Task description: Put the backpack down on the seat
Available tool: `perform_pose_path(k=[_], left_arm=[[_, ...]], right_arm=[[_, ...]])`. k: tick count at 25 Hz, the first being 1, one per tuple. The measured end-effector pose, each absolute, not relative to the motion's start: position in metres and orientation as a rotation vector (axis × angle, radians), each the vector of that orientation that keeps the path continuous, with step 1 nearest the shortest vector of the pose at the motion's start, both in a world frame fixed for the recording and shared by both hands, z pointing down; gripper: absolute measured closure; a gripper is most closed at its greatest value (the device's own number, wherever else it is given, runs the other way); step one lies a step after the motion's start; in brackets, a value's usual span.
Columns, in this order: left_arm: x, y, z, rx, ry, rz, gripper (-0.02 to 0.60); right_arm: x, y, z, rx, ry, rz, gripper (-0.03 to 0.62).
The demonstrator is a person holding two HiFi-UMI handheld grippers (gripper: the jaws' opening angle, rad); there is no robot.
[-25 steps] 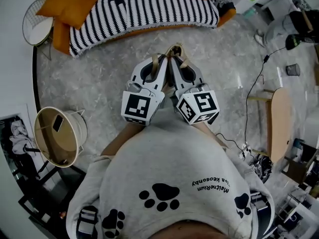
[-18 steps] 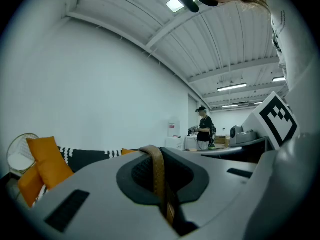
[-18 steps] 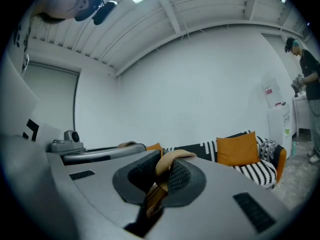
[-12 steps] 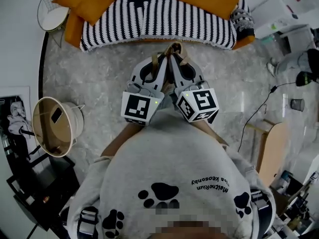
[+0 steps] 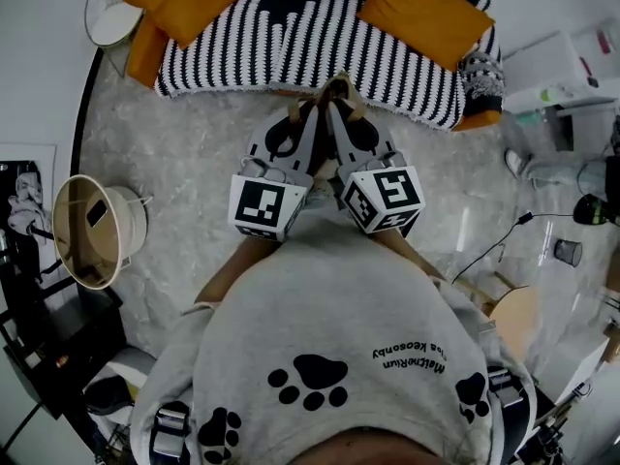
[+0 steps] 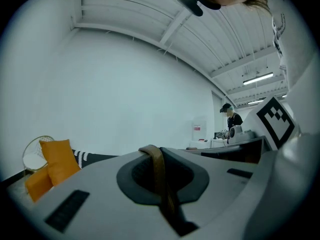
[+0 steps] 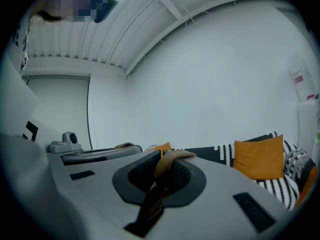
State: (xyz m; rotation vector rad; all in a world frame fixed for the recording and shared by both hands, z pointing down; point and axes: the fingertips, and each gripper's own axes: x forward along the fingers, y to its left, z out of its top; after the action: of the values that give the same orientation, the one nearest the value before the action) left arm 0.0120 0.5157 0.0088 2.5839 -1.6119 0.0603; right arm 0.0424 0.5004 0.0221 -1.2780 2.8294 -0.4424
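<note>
Backpack straps point(image 6: 159, 176) clamped by level left gripper point(image 5: 312, 108) and right gripper point(image 5: 342, 105).

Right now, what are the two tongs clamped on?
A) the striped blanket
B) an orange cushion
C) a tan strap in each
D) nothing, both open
C: the left gripper view shows the left tongs closed on a tan strap, and the right gripper view shows the right tongs closed on a second strap.
</note>
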Motion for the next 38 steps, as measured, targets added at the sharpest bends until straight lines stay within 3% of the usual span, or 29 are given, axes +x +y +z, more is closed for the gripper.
perform_pose_path(k=[22, 38], left_arm=[[0.055, 0.436, 0.038, 2.601, -1.497, 0.076, 0.563], [0.053, 0.26, 0.061, 2.662, -1.266, 0.198, 0.563]], right_arm=[[0.084, 0.424, 0.051, -1.339, 2.792, -0.525, 0.559], [0.081, 0.255, 0.078, -1.526, 2.672, -0.662, 0.559]])
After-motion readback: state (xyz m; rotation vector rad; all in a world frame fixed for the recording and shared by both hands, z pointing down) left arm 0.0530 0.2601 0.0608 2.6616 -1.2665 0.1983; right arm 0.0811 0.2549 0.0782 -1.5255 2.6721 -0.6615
